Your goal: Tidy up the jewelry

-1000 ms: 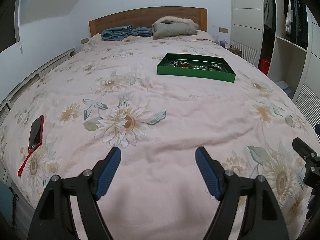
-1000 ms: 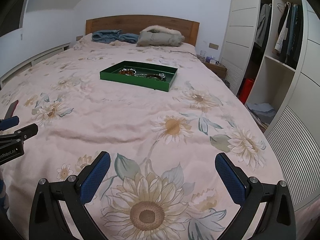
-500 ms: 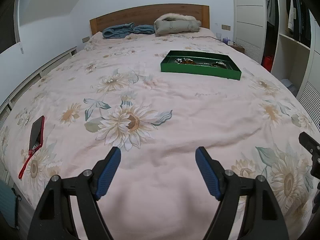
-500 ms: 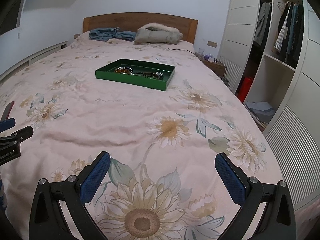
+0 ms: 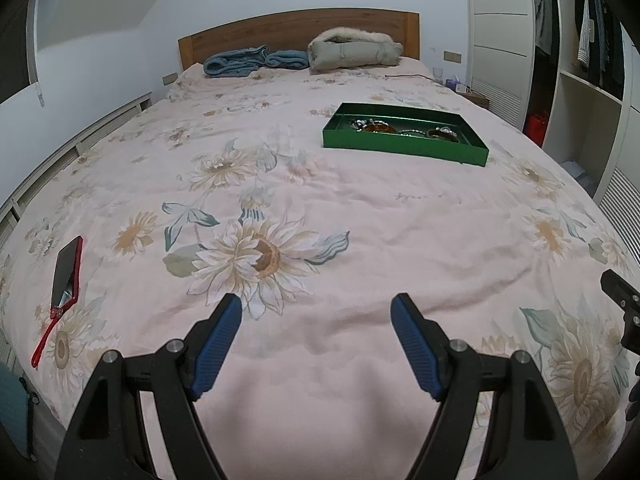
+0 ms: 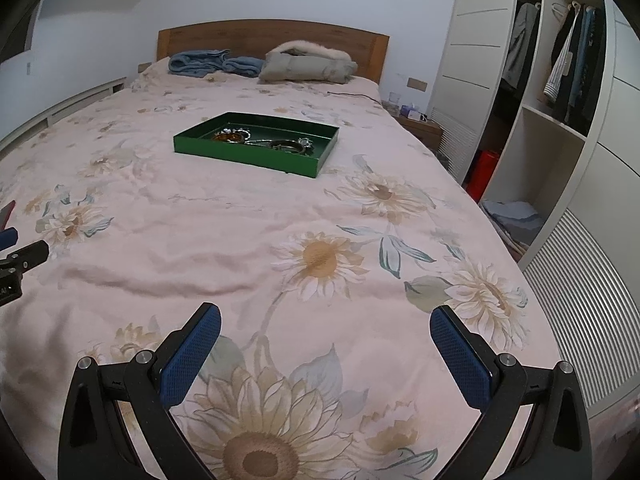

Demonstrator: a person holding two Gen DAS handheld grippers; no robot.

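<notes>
The left gripper point(image 5: 316, 312) is held low over the near end of the bed, its blue-padded jaws spread apart with nothing between them; the right gripper point(image 6: 325, 322) is held likewise, jaws set wide and empty. Both are pointed up the bed toward the green tray point(image 5: 404, 148), which lies well ahead of them, right of centre for the left gripper and left of centre for the right one. The jewelry point(image 6: 260, 141) is seen inside the tray as a loose cluster of dark, amber and silvery pieces; single pieces cannot be told apart. The spread jaws and forward aim would suit an approach to the tray, though whether sorting is ahead or finished cannot be settled here.

The bed is covered by a pale pink quilt point(image 5: 360, 220) printed with sunflowers, softly creased. A red-framed hand mirror point(image 5: 66, 270) lies far to the left gripper's left. Beyond the tray, blue folded cloth point(image 5: 248, 60) and a grey fur-trimmed coat point(image 5: 354, 50) rest against the wooden headboard point(image 6: 272, 38). An open wardrobe point(image 6: 560, 80) with hanging clothes stands to the right.
</notes>
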